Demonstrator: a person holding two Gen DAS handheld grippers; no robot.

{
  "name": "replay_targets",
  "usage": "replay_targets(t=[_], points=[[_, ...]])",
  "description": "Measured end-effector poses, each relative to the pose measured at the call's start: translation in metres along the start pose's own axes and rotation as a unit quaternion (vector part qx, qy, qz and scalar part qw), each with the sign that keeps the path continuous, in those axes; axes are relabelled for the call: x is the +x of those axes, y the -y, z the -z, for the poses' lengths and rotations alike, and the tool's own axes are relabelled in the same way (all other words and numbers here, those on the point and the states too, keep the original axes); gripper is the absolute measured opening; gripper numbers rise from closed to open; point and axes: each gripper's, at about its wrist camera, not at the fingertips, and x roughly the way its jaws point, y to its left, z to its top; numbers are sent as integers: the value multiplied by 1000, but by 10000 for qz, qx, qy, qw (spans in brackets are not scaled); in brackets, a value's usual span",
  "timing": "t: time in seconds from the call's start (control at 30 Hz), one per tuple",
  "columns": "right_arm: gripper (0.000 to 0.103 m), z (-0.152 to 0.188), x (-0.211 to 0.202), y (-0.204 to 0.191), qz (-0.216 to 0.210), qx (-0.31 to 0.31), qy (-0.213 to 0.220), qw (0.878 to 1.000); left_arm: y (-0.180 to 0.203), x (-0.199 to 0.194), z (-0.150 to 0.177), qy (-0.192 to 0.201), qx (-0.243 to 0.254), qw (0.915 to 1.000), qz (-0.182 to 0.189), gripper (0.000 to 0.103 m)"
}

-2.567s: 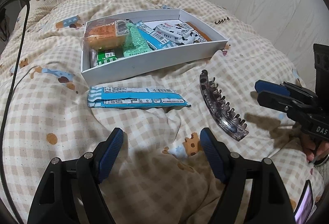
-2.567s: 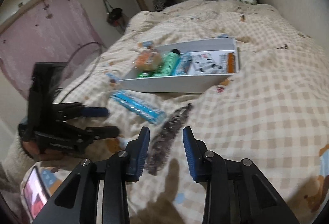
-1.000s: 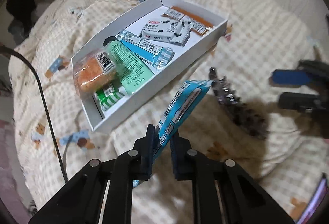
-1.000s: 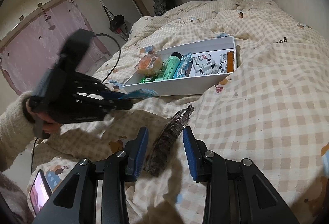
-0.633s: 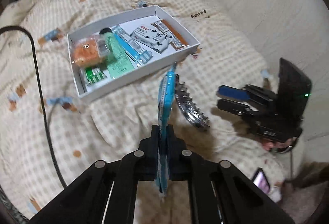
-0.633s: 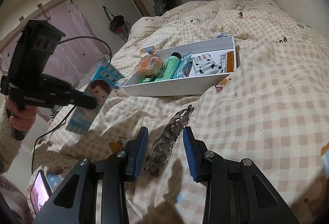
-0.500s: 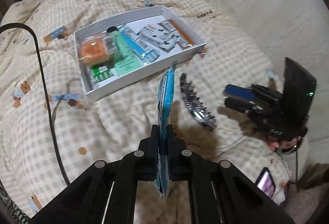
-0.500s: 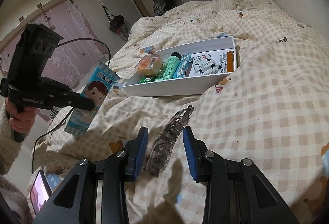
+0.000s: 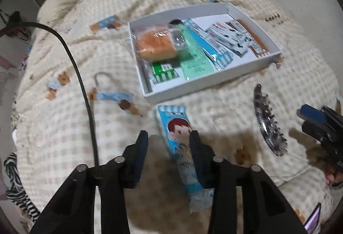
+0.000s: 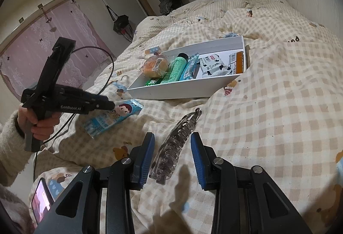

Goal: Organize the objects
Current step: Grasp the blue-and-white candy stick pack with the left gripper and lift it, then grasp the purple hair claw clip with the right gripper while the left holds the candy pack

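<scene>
Over the quilt (image 9: 64,131), left gripper (image 9: 169,137) jaws are opening around the blue snack packet (image 9: 180,143); right gripper (image 10: 172,148) stands part-open astride the hair claw (image 10: 175,143), not touching.

Left claw (image 9: 169,137) opening; right claw (image 10: 172,148) parted.

We read "GenRobot.AI" in white on the left gripper (image 10: 111,105) body. The quilt (image 10: 278,116) carries upside-down "puppy" lettering. Print on the packets stays illegible.
</scene>
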Motion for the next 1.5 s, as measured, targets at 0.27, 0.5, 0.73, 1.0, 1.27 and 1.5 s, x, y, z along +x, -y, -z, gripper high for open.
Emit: replay_targets(t=[0.27, 0.5, 0.73, 1.0, 1.27, 1.5], points=[[37, 0, 0, 0, 1, 2, 1, 10000, 26, 30, -12, -304, 176, 9977, -584, 50], [37, 0, 0, 0, 0, 4, 6, 10000, 38, 67, -11, -391, 243, 9947, -923, 50], [37, 0, 0, 1, -9, 13, 16, 10000, 26, 52, -9, -269, 19, 9975, -653, 29], [37, 0, 0, 1, -10, 18, 15, 10000, 29, -18, 9, 661, 275, 9962, 506, 29], [37, 0, 1, 3, -18, 42, -5, 10000, 24, -1, 42, 922, -179, 9845, 1483, 29], [37, 0, 8, 4, 18, 107, -170, 9998, 23, -3, 54, 1318, -328, 9789, 1529, 29]])
